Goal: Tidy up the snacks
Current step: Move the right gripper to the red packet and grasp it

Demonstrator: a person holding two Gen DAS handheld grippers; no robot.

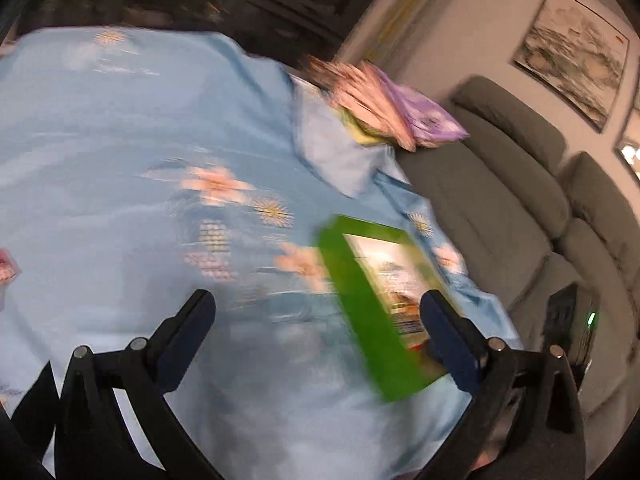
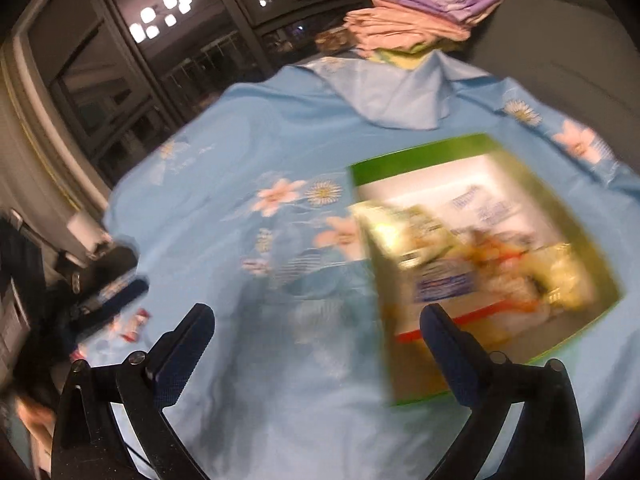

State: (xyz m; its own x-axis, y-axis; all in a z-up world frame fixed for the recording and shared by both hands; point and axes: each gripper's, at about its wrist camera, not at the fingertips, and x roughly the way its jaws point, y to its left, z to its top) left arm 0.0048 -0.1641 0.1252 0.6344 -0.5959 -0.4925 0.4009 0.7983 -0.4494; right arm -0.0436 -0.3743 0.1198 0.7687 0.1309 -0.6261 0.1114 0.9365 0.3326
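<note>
A green box (image 1: pixel 360 312) with snack packets inside sits on the blue flowered tablecloth (image 1: pixel 120 140) at the right. My left gripper (image 1: pixel 320 320) is open and empty above the cloth, its right finger beside the box. In the right wrist view the green box (image 2: pixel 404 164) holds several snack packets (image 2: pixel 460 256), blurred. My right gripper (image 2: pixel 320 328) is open and empty, its right finger over the box's near edge. A small red and white packet (image 2: pixel 134 326) lies on the cloth at the left. Another pink packet (image 1: pixel 8 268) shows at the left edge.
Folded pink and purple cloths (image 1: pixel 384 108) are stacked at the table's far corner, also in the right wrist view (image 2: pixel 424 24). A grey sofa (image 1: pixel 520 208) stands to the right of the table. A dark device (image 2: pixel 100 276) lies at the table's left edge.
</note>
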